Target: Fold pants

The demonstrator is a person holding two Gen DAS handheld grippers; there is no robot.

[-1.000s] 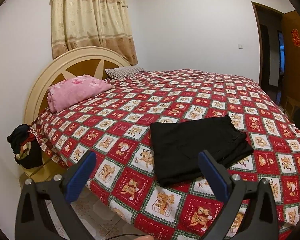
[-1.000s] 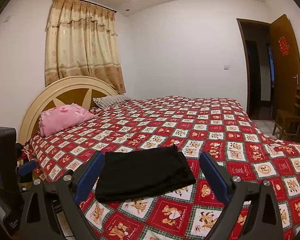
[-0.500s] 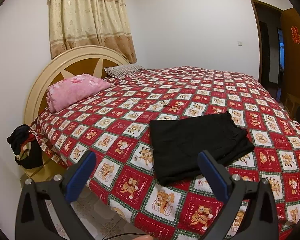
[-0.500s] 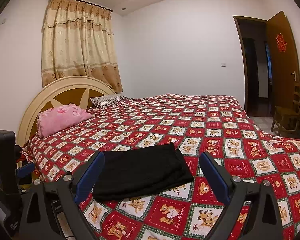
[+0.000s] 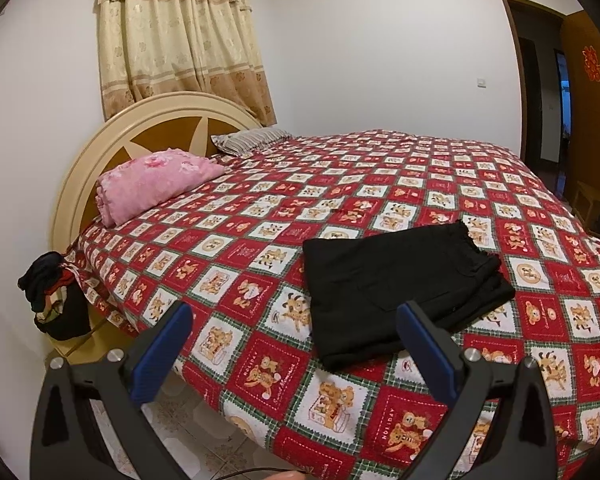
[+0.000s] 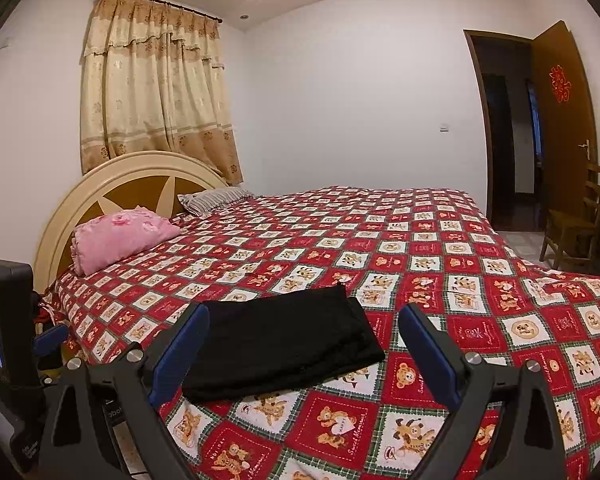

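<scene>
Two grippers are hovering off the bed's near edge: the left gripper [image 5: 294,338] and right gripper [image 6: 303,330], jaws spread and holding nothing. The folded black cloth pants [image 5: 396,288] are lying flat on the red checked bear-print bedspread [image 5: 260,248].

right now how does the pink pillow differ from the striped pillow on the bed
The pink pillow is plain pink with a faint floral print; the striped pillow has grey and white stripes. The pink pillow looks plump and lies nearer the bed's near edge; the striped pillow looks flatter and lies farther back. Both rest on the red checked bedspread against the headboard, apart from the folded black pants.
</scene>
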